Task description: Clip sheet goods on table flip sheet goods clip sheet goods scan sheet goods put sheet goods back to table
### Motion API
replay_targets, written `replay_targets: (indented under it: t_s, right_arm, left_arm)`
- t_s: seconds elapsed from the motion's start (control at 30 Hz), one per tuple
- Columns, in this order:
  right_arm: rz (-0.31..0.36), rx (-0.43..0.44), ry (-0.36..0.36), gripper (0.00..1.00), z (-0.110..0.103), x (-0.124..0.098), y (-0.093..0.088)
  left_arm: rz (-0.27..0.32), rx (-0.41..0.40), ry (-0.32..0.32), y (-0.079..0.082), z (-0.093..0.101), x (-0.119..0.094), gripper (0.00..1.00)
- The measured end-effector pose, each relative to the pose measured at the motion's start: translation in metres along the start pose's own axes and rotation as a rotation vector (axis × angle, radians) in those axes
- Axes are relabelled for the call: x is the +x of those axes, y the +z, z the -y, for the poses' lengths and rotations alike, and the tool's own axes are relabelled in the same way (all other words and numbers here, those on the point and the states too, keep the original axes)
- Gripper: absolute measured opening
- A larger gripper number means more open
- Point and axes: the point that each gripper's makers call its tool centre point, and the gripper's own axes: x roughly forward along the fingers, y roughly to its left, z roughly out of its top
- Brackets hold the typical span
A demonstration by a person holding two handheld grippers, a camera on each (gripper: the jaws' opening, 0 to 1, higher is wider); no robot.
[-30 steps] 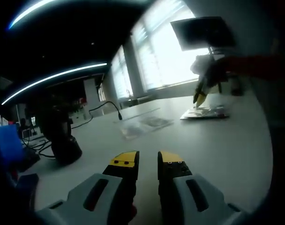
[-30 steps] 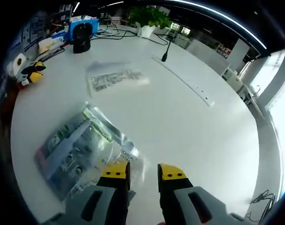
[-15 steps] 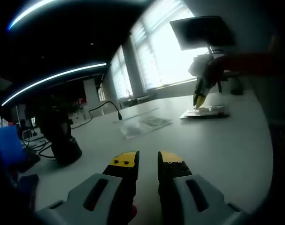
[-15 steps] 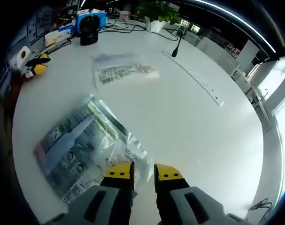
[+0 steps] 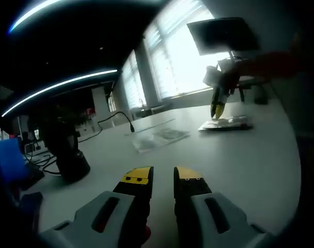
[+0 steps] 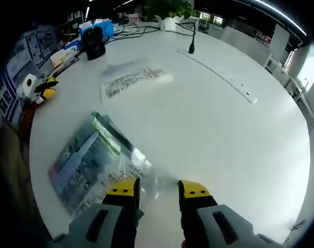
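Observation:
A clear packet of sheet goods (image 6: 92, 163) lies flat on the round white table (image 6: 224, 139). My right gripper (image 6: 159, 190) hovers open at the packet's near corner, its left jaw over the plastic edge and nothing held. In the left gripper view the same packet (image 5: 226, 123) lies far right, with the right gripper (image 5: 218, 106) pointing down just above it. My left gripper (image 5: 163, 175) hangs low over the table (image 5: 239, 160), jaws a narrow gap apart and empty. A second flat sheet (image 6: 133, 80) (image 5: 159, 137) lies mid-table.
A black scanner on a stand (image 6: 94, 44) (image 5: 69, 155) is at the table's edge beside cables and a blue box (image 6: 97, 26). A gooseneck microphone (image 6: 192, 49) and a long strip (image 6: 224, 75) lie farther along. The left gripper (image 6: 40, 88) shows at the left table edge.
My right gripper's jaws narrowed, then spread wider over the packet's corner; its view shifted slightly. In the left gripper view the right gripper has risen a little. The left gripper has stayed still.

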Motion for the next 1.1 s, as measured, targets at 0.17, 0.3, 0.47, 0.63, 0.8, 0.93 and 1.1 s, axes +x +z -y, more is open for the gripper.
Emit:
replay_targets:
  t_s: [0.17, 0.3, 0.47, 0.63, 0.8, 0.93, 1.1]
  right_arm:
    - [-0.002, -0.003, -0.008, 0.28, -0.001, 0.000, 0.001]
    - [-0.007, -0.003, -0.012, 0.26, 0.000, 0.000, 0.000]
    - [-0.021, -0.022, 0.001, 0.18, -0.006, 0.000, 0.002]
    - [-0.032, -0.048, 0.017, 0.07, -0.022, 0.000, 0.001]
    - [-0.018, -0.072, -0.028, 0.04, -0.029, -0.002, 0.001]
    - [-0.010, -0.100, -0.085, 0.00, -0.031, -0.003, 0.002]
    - [-0.034, -0.109, -0.159, 0.00, -0.030, -0.004, 0.002]
  left_arm:
    - [-0.001, -0.001, -0.002, 0.000, 0.000, 0.000, 0.08]
    - [0.000, 0.000, -0.003, 0.000, 0.000, 0.000, 0.08]
    - [0.001, -0.001, -0.004, 0.000, 0.000, 0.000, 0.08]
    - [0.000, -0.002, -0.003, 0.000, 0.000, 0.000, 0.08]
    - [-0.001, -0.001, -0.001, 0.000, 0.000, 0.000, 0.08]
    - [-0.001, 0.001, -0.001, 0.000, 0.000, 0.000, 0.08]
    - [-0.003, 0.005, 0.000, 0.000, 0.000, 0.000, 0.08]
